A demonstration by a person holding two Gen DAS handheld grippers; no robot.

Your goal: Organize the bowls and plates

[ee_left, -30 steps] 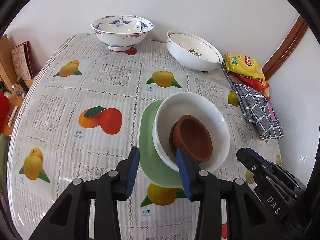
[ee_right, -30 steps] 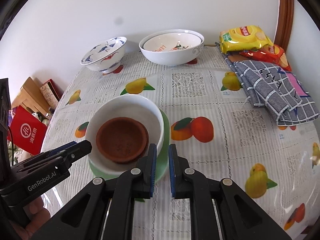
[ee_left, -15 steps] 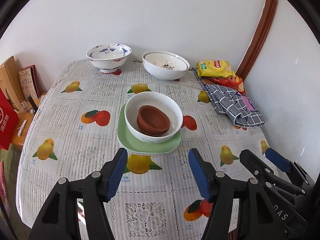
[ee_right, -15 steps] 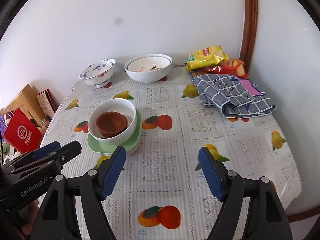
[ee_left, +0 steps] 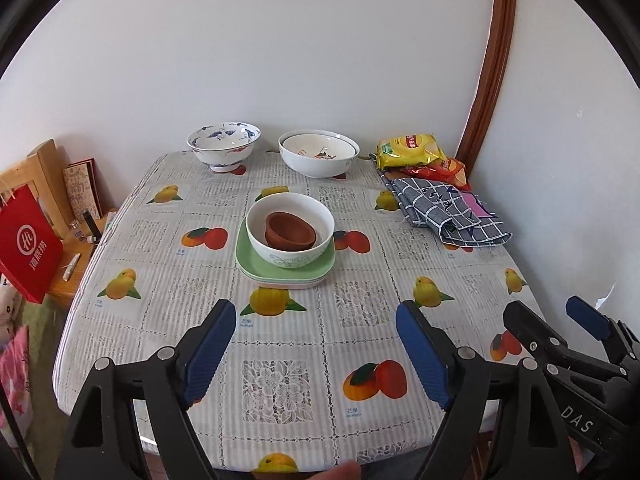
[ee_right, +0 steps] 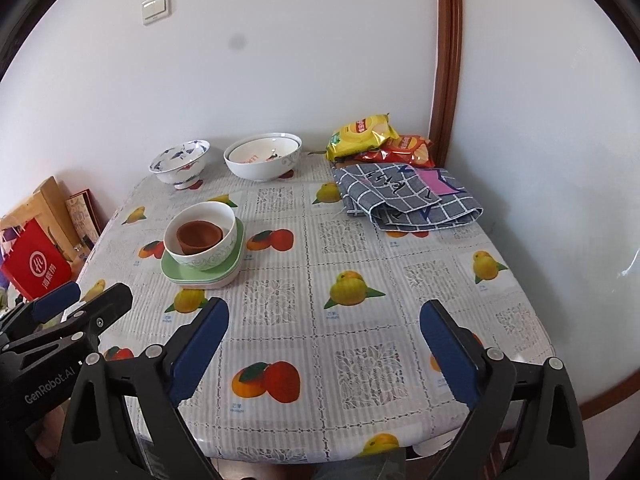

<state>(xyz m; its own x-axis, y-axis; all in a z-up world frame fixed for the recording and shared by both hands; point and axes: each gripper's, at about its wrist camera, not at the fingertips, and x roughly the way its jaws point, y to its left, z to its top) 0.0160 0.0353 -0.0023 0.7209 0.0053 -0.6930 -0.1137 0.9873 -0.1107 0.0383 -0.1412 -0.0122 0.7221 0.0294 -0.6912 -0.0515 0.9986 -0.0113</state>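
So we have both tongs off the crockery, hanging over the near edge of the worktop (ee_left: 360, 420). Left tongs (ee_left: 316, 352) are spreading apart with nothing between them but tablecloth; right tongs (ee_right: 324, 344) likewise, opening wide and empty.

The stack sits mid-worktop, a bit left of centre in the right view: brown bowl (ee_left: 290, 232) inside the white bowl (ee_left: 290, 232), which stands on the green plates (ee_left: 248, 258). At least two plates there, maybe a paler one underneath; we cannot tell the count.

Far edge by the wall: blue-pattern bowl (ee_left: 223, 144) on the left, and to its right a big white bowl (ee_left: 318, 154) with what looks like a second one nested in it. Both are apart from the stack and from each other.

Risks as we judge them:
- Brown bowl looks tilted inside the white one, so any nudge or lift of the stack could rattle it or tip it out.
- White bowl sits toward the far side of the top plate, not centred; gripping one plate edge could make it slide.
- Reaching for the far bowls means passing over the stack; low tongs could clip the white rim.
- Glossy tablecloth, smooth glazed rims: a thin-edge pinch may slip.
- Cloth (ee_right: 404, 196) and snack bags (ee_right: 362, 132) crowd the far right, so there is little room to set anything there.
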